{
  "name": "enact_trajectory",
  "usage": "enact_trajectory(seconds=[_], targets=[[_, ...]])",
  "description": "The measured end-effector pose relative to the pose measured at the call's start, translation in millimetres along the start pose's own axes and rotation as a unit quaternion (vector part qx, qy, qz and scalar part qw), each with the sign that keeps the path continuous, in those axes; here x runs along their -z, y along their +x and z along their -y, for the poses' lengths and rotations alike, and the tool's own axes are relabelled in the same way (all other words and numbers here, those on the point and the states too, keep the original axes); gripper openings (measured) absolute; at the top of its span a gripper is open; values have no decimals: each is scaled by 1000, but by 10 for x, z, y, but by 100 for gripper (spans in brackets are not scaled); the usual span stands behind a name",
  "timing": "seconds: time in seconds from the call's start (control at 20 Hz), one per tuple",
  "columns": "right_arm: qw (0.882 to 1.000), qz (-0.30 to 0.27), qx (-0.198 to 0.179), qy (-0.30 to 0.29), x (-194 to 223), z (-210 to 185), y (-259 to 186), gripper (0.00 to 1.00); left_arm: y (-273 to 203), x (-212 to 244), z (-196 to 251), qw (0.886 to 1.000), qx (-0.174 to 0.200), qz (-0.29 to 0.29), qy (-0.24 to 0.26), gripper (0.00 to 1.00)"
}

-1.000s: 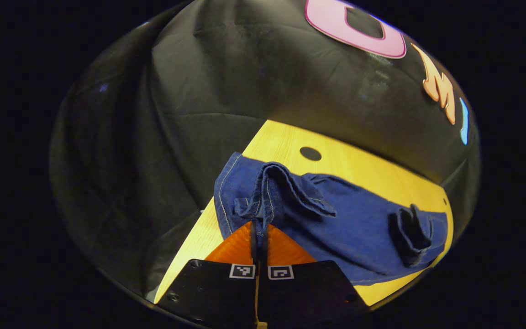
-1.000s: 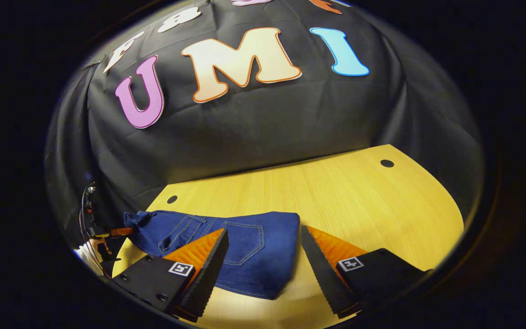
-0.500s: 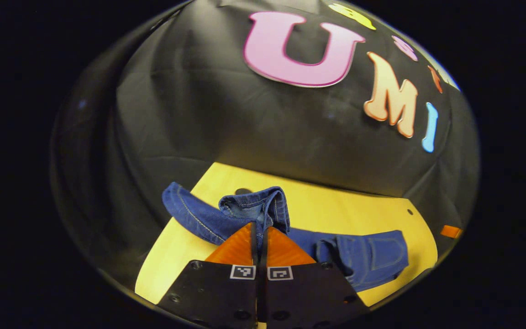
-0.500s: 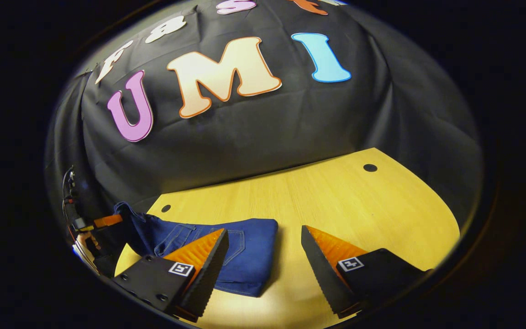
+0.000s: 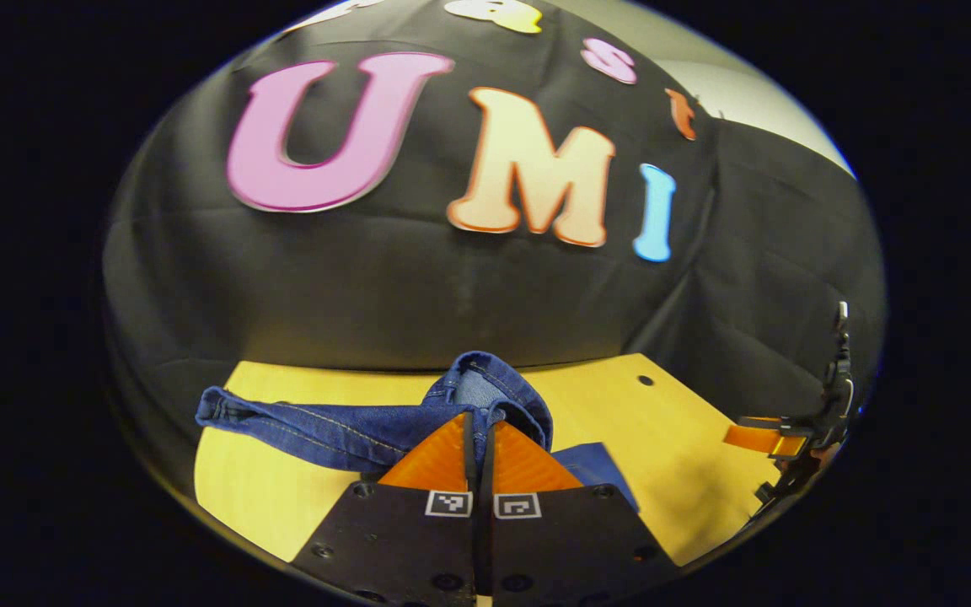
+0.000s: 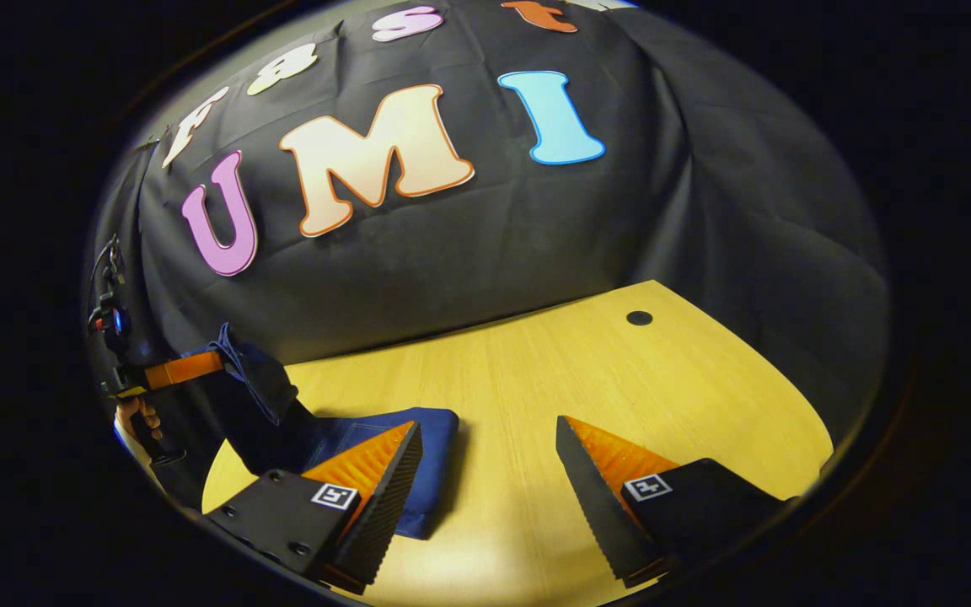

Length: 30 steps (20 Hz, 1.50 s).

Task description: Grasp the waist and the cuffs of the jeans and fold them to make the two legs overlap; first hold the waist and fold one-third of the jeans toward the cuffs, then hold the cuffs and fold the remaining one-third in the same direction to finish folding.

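Denim is bunched between the closed fingers of the left gripper point(image 5: 479, 421) in the left gripper view: both fingers press on a hemmed end of the jeans point(image 5: 342, 426), which I judge to be the cuffs, lifted off the bench point(image 5: 258, 497). From the grip a leg trails off to the left, hanging above the wood, and a flat blue corner of the already folded part lies on the bench just right of the fingers. Far to the right of the jeans, at the bench's edge, the other gripper shows small.

In the right gripper view, the right gripper point(image 6: 490, 459) hangs low over the bench point(image 6: 587, 371) with its jaws wide apart and nothing between them. The folded stack of jeans point(image 6: 431, 438) lies flat beside and partly behind its left finger, touching nothing that I can make out. Left of the stack, the left gripper point(image 6: 199, 367) holds the dark cloth up in the air, and a hand point(image 6: 138, 416) grips its handle below.

This looks like the last third of the fold. To do it well, carry the cuffs across in the same direction as the waist fold, keeping the cloth high enough that the trailing leg does not drag the stack along. Lower the end so its edges line up with the stack beneath, then release. The open right gripper could steady the stack's near edge; if the denim slips, the layers will skew.
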State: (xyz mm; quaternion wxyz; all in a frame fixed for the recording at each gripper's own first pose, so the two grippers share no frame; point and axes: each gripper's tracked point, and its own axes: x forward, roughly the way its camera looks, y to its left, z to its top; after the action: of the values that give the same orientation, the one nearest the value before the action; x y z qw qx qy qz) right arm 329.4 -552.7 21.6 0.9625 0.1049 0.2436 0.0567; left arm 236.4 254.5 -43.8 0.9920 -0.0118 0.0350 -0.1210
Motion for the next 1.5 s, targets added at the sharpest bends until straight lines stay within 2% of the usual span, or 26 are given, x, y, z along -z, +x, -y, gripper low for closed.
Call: enact_trajectory(seconds=[0.2,0.4,0.5,0.6,0.8,0.95,1.0,1.05,1.1,1.15,1.2,1.25,1.3,1.35,1.45,1.5], targets=[[1000,0,9,5,24,216,-81,98,-361,312,-5,996,42,-47,62,0],[1000,-1,21,5,60,414,-148,99,-815,786,-224,982,58,-113,140,0],[1000,-2,24,13,78,486,-167,98,-930,1055,-258,968,69,-152,186,0],[999,-5,27,22,93,549,-176,98,-910,1269,-255,945,85,-206,237,0],[999,-9,32,28,154,648,-201,99,-1020,1341,-384,910,93,-236,328,0],[999,-10,39,31,172,731,-225,98,-1033,1384,-318,893,113,-240,364,12],[999,-9,41,33,167,761,-236,98,-1043,1408,-300,890,120,-244,367,20],[998,-8,43,35,170,790,-245,94,-1067,1424,-299,887,126,-245,370,35],[998,-7,46,36,172,827,-253,94,-1079,1456,-262,887,133,-245,369,32],[998,-6,50,36,162,860,-268,94,-1102,1487,-218,887,136,-245,366,49],[998,-5,54,36,159,908,-287,98,-1136,1500,-179,889,140,-242,363,67],[998,-4,57,37,154,942,-306,94,-1168,1493,-98,890,145,-238,361,84],[997,-3,60,38,149,981,-331,98,-1197,1483,-50,893,151,-234,355,86],[997,-3,63,39,146,1007,-351,94,-1219,1439,-11,896,158,-226,348,92],[997,-2,67,40,136,1042,-398,94,-1298,1325,128,904,171,-204,333,96],[997,-1,68,40,122,1052,-421,94,-1361,1253,177,909,172,-191,329,95]])
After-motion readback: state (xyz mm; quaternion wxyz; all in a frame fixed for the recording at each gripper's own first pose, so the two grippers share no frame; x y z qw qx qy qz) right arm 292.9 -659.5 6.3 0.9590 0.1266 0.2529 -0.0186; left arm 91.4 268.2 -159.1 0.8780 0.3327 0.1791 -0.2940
